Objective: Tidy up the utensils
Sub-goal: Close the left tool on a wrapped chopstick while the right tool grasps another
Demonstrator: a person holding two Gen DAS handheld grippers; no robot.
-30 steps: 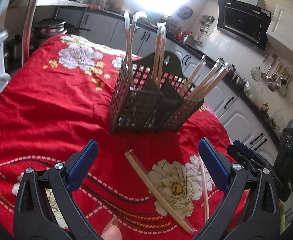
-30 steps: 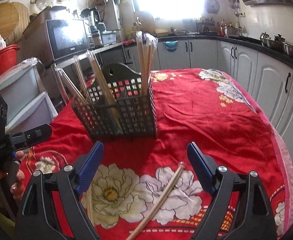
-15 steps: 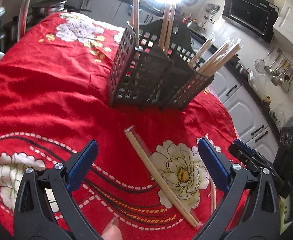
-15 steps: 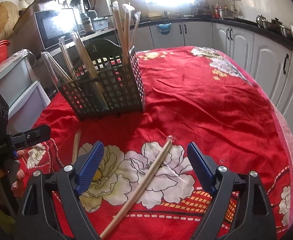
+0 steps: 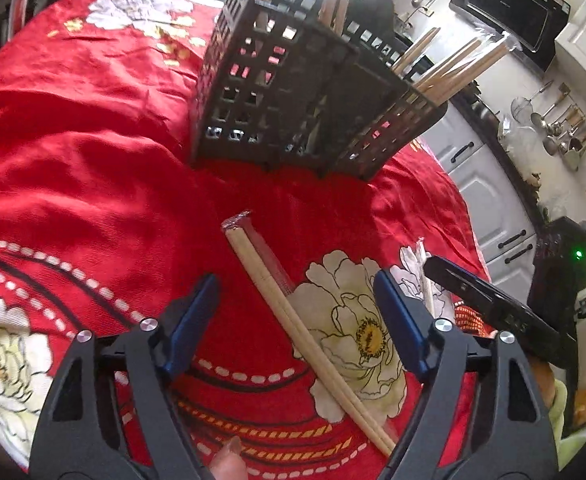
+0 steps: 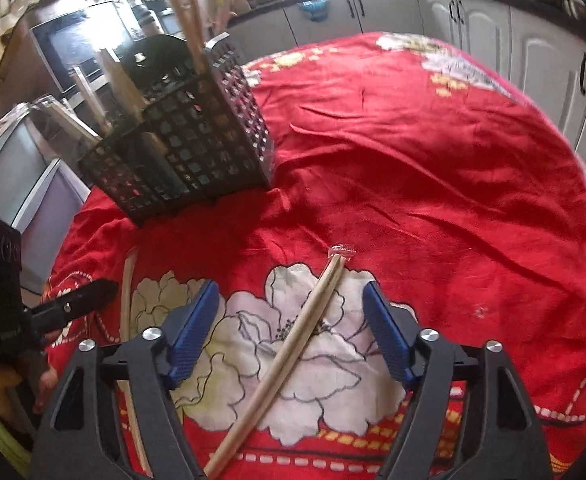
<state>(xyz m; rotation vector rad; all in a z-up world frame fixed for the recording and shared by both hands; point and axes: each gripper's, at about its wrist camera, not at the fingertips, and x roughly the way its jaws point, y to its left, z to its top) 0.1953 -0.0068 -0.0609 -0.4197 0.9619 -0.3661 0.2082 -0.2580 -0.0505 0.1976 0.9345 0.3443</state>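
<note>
A wrapped pair of wooden chopsticks point(image 5: 293, 312) lies slantwise on the red flowered cloth, between the blue pads of my left gripper point(image 5: 297, 320); its jaws are closing and the pads stand apart from the wood. Another wrapped pair point(image 6: 301, 328) lies between the pads of my right gripper point(image 6: 291, 328), whose jaws are also closing without touching it. A black perforated utensil caddy point(image 5: 293, 100) point(image 6: 185, 144) stands behind, with several wrapped chopsticks upright in its compartments. The right gripper's black finger point(image 5: 493, 304) shows at the left view's right edge.
A further wrapped chopstick pair point(image 6: 127, 340) lies left of my right gripper, near the left gripper point(image 6: 73, 304) and the hand holding it. White kitchen cabinets point(image 6: 533, 60) run behind the round table. A range hood point(image 5: 509, 8) and hanging utensils point(image 5: 557, 128) are on the wall.
Both grippers have come down and forward over the cloth, so each chopstick pair now lies between the pads. Both sets of jaws have narrowed. The caddy looms larger and higher.
</note>
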